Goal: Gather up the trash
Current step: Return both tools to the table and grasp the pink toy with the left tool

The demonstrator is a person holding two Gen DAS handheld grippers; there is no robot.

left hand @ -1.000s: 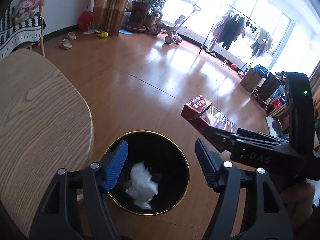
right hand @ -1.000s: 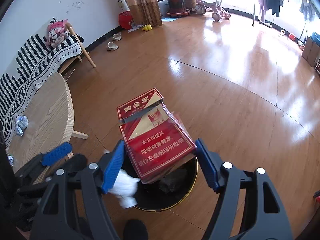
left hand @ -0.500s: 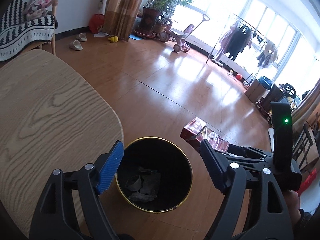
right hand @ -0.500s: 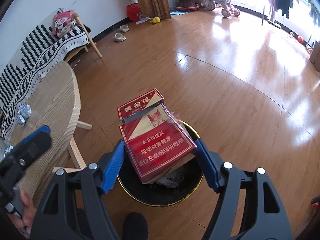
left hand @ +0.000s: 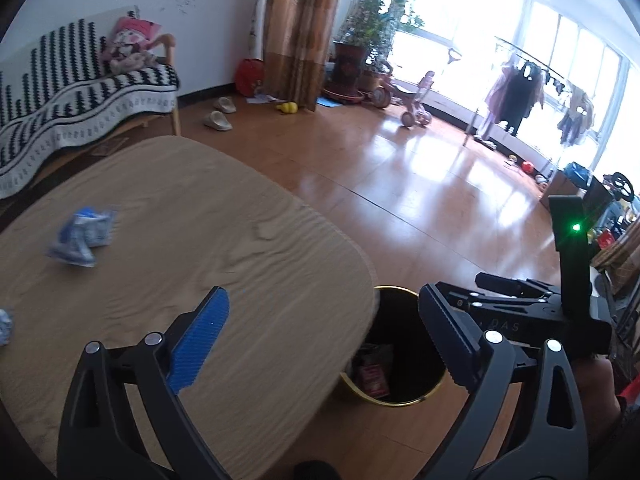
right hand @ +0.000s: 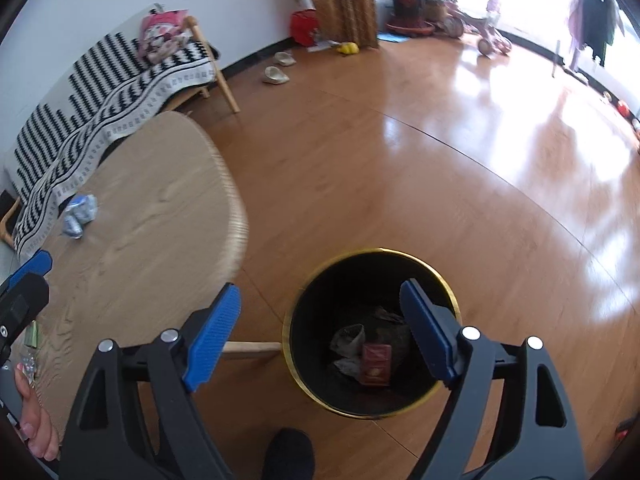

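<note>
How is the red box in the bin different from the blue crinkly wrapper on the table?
The red box lies down inside the black bin, while the blue wrapper sits up on the wooden table. The red box looks flat with straight edges; the blue wrapper is crumpled and lumpy. The red box is already thrown away; the blue wrapper is not yet picked up. Both are trash, and neither gripper is touching them.

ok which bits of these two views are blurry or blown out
Left wrist view: the blue wrapper on the wooden table is motion-smeared, and the windows are overexposed. Right wrist view: the table edge is streaked, glare washes the floor, yet the red pack in the bin stays sharp.
</note>
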